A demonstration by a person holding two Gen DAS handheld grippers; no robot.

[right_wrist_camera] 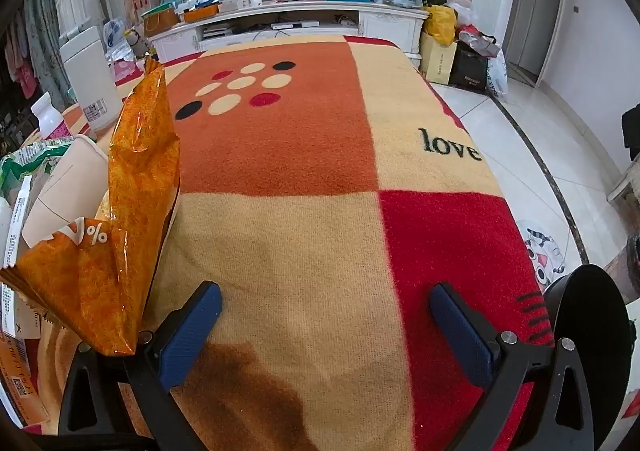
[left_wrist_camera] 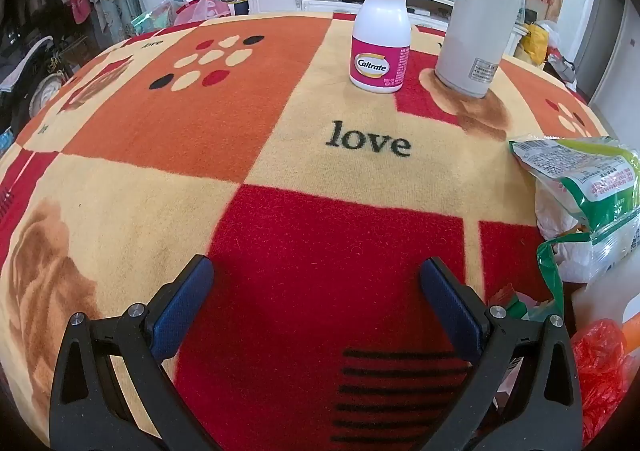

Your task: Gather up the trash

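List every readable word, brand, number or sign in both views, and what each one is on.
"Caltrate": pink label of the white bottle.
"love": printed on the blanket, legible twice there.
"love": same blanket in the right view.
"%": orange snack bag.
Fine print on the grey flask, the green wrapper and the papers at left: too small to read.

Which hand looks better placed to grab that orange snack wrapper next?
Right, probably. The orange wrapper stands just beside the open right gripper, near its left finger. The open left gripper faces bare blanket, and the wrapper is absent from its view.
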